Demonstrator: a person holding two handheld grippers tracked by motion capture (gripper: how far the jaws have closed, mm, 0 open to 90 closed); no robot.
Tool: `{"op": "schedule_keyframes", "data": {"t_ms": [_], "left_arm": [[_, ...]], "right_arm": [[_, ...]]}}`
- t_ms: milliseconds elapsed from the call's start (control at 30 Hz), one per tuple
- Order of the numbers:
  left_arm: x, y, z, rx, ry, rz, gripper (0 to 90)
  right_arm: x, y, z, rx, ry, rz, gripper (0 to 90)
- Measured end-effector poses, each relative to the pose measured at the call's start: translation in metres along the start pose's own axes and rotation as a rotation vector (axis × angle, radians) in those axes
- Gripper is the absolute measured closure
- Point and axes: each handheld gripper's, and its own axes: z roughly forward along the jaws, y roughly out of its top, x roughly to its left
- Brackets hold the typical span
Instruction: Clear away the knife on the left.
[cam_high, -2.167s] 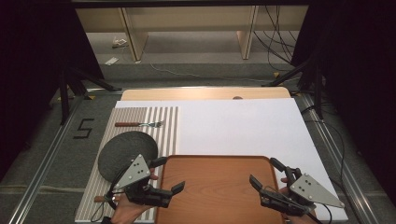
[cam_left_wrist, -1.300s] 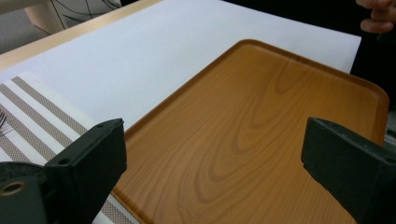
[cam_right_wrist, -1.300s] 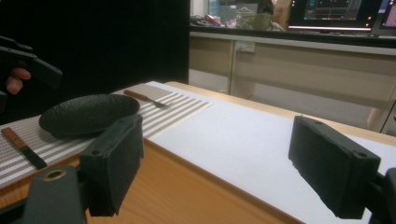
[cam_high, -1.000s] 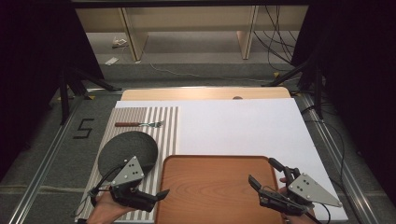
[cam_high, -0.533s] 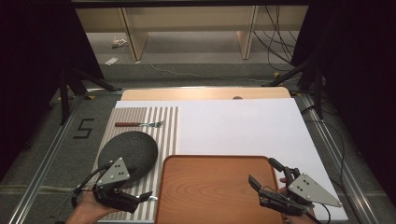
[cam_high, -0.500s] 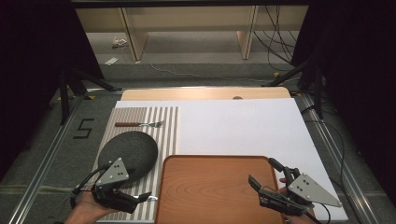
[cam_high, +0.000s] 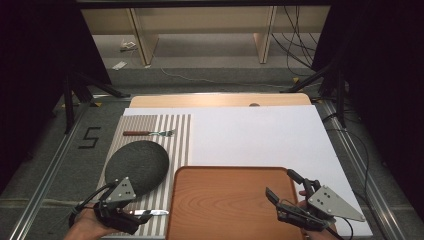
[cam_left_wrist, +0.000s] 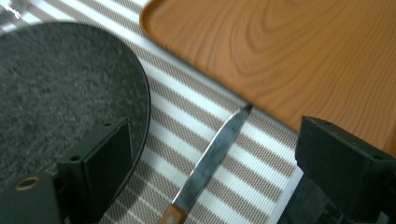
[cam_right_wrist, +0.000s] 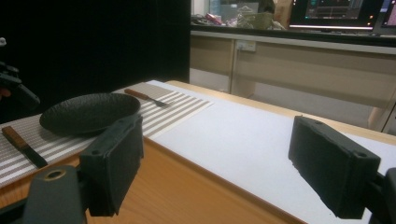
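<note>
The knife (cam_left_wrist: 212, 161) lay flat on the striped placemat (cam_high: 177, 135) at the near left of the table (cam_high: 260, 135), its wooden handle toward you and its blade tip just short of the wooden tray's (cam_high: 230, 200) left edge. In the left gripper view, the blade ran up between your two black jaws, touched by neither of them. Your left gripper (cam_high: 131, 216) stood with its jaws apart over the handle end of the knife, low above the placemat, with your left hand (cam_high: 87, 229) behind it at the bottom edge of the high view.

Just beside the knife, on its far left, the dark round plate (cam_high: 136, 162) rested on the same placemat, and its rim passed under your left jaw in the left gripper view. Farther back on the placemat, well apart from the knife, the fork (cam_high: 150, 133) lay crosswise with its brown handle pointing left.

The wooden tray sat to the right of the knife, on the white sheet (cam_high: 260, 135) and against the placemat's right edge. Your right gripper (cam_high: 284, 194) hung over the tray's near right corner, its jaws spread wide with nothing between them; the right gripper view looked across the tray toward the plate and the fork.
</note>
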Motion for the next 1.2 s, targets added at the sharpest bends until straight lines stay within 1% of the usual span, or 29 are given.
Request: {"op": "schedule_keyframes", "data": {"t_ms": [33,100,200,233,267,367,400,500,567,633,733,800,833,867,900,1000,1067,1133,1200], "left_arm": [[0.001,-0.001,0.000,0.009,-0.002,0.005,11.6],[0.002,-0.004,0.000,0.034,-0.019,0.010,12.1],[0.003,-0.008,-0.001,0.064,-0.024,0.018,12.6],[0.004,-0.010,0.000,0.077,-0.022,0.017,12.9],[0.004,-0.010,0.000,0.077,-0.022,0.017,12.9],[0.008,-0.013,0.003,0.116,-0.018,0.011,12.9],[0.011,-0.015,0.005,0.142,-0.020,0.010,13.0],[0.014,-0.017,0.007,0.178,-0.023,0.010,14.3],[0.015,-0.019,0.007,0.192,-0.025,0.015,15.4],[0.017,-0.020,0.007,0.209,-0.022,0.011,15.7],[0.021,-0.023,0.010,0.242,-0.003,0.007,16.1],[0.023,-0.025,0.013,0.259,-0.006,-0.013,16.2],[0.025,-0.025,0.014,0.266,-0.006,-0.014,16.5],[0.026,-0.025,0.015,0.275,-0.010,-0.025,16.7],[0.029,-0.025,0.016,0.286,-0.009,-0.023,16.9],[0.032,-0.026,0.018,0.296,-0.011,-0.040,20.0],[0.035,-0.027,0.019,0.315,-0.014,-0.036,21.5],[0.036,-0.028,0.020,0.321,-0.016,-0.041,22.2],[0.037,-0.029,0.021,0.346,-0.019,-0.038,24.4]], "right_arm": [[0.000,0.000,0.000,0.002,0.000,0.000,19.1],[0.000,0.000,0.000,-0.001,0.000,0.001,19.0],[0.000,0.000,0.000,0.000,-0.001,0.000,19.0],[0.000,0.000,0.000,-0.001,-0.001,0.001,19.0],[0.000,0.000,-0.001,-0.001,-0.001,0.001,19.1],[0.000,0.000,-0.001,-0.001,0.000,0.001,19.1],[0.000,0.000,-0.001,-0.001,-0.001,0.001,19.1],[-0.001,0.000,0.000,-0.001,-0.002,0.000,19.1],[-0.001,0.000,0.000,-0.002,-0.003,0.000,19.1],[-0.001,0.000,0.000,-0.002,-0.003,-0.001,19.1],[0.000,0.000,-0.001,-0.004,0.001,0.000,19.1],[-0.001,0.000,-0.001,-0.004,0.001,0.001,19.1],[-0.001,0.000,-0.001,-0.002,-0.001,0.003,19.1],[-0.001,0.000,-0.001,0.000,-0.002,0.002,19.1],[-0.001,0.000,-0.001,-0.002,-0.001,0.001,19.1],[0.000,0.000,0.000,0.001,0.001,0.001,19.1],[0.000,0.000,0.000,0.000,0.001,0.002,19.1],[0.000,0.000,0.000,-0.001,0.000,0.003,19.1],[-0.001,0.000,0.000,-0.003,0.001,0.002,19.1]]}}
